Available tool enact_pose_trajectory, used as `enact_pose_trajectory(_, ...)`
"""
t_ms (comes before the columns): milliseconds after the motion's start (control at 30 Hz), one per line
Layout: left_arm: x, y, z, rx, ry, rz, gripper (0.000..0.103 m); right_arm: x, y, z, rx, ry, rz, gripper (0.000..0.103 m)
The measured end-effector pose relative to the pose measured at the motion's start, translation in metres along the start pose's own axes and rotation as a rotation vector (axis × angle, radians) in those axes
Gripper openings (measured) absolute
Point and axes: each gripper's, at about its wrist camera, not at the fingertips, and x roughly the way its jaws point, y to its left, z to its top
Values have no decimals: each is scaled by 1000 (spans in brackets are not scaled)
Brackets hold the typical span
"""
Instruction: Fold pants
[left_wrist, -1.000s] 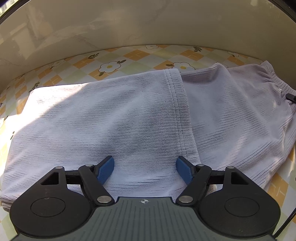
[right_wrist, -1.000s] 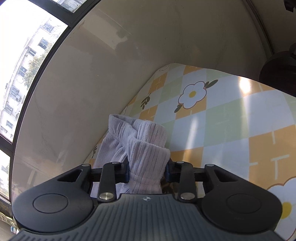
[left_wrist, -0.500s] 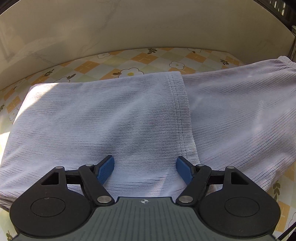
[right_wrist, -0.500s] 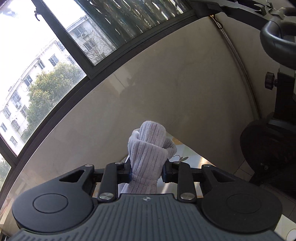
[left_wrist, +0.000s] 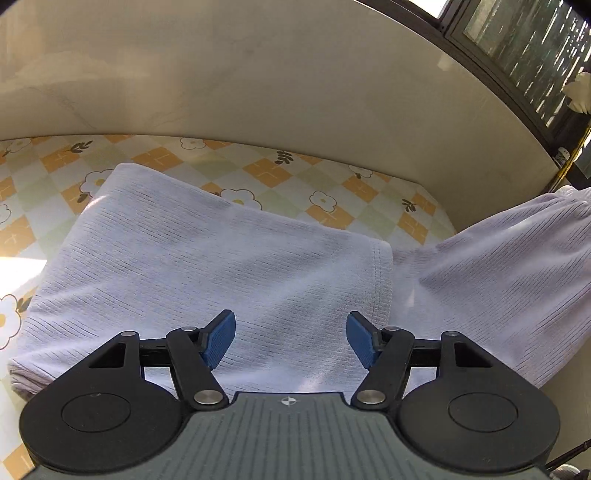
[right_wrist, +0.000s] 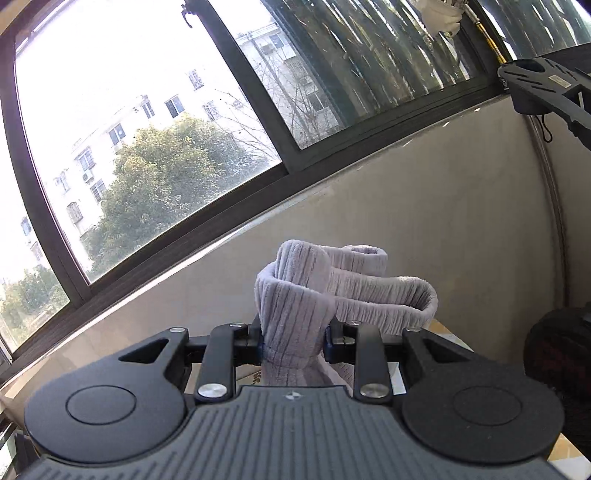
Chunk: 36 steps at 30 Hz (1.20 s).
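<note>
The pale lilac ribbed pants (left_wrist: 207, 266) lie half-folded on a checked, flower-print tablecloth (left_wrist: 266, 173), 1 end lifted. The right gripper (right_wrist: 293, 341) clamps that bunched, plush waistband end. The left gripper (left_wrist: 290, 339) hovers above the fabric, its blue ridged pads closing on nothing.

right tool (right_wrist: 293, 341) clamping bunched pants (right_wrist: 295, 310), window (right_wrist: 147, 147) behind
</note>
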Motion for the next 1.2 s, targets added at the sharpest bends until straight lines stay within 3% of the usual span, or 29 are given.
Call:
enact_pose_trajectory(100, -40, 45, 6, -100, -76, 9, 69, 19, 49, -6, -50, 2, 75, 29)
enact_pose_trajectory(233, -89, 92, 5, -161, -153, 56, 69, 45, 116, -24, -109, 28, 166, 29)
enact_pose_trajectory(400, -135, 155, -14, -237, -165, 114, 68, 87, 191, -74, -207, 124, 249, 29)
enact_pose_trajectory(467, -145, 180, -24, -281, -152, 136, 68, 109, 217, -105, -255, 195, 263, 29)
enact_pose_trajectory(633, -162, 225, -34, -344, -120, 184, 68, 160, 260, -199, -376, 499, 248, 33)
enact_pose_trajectory(733, -174, 236, -39, -347, -114, 192, 68, 167, 266, -228, -371, 618, 205, 37)
enact_pose_trajectory(800, -174, 240, -36, -344, -112, 188, 68, 166, 265, -226, -341, 626, 220, 49)
enact_pose_trajectory(867, -171, 238, -31, -335, -105, 176, 68, 154, 262, -218, -294, 625, 287, 76)
enact_pose_trajectory(900, -169, 235, -29, -324, -101, 168, 68, 142, 254, -208, -270, 606, 323, 80)
enact_pose_trajectory(967, -158, 224, -21, -286, -96, 144, 68, 128, 249, -189, -253, 568, 350, 81)
enact_pose_trajectory(1033, -147, 211, -11, -243, -93, 116, 68, 113, 235, -170, -231, 519, 325, 81)
enact_pose_trajectory(1200, -113, 160, 16, -98, -70, 36, 69, 78, 165, -142, -149, 464, 109, 76)
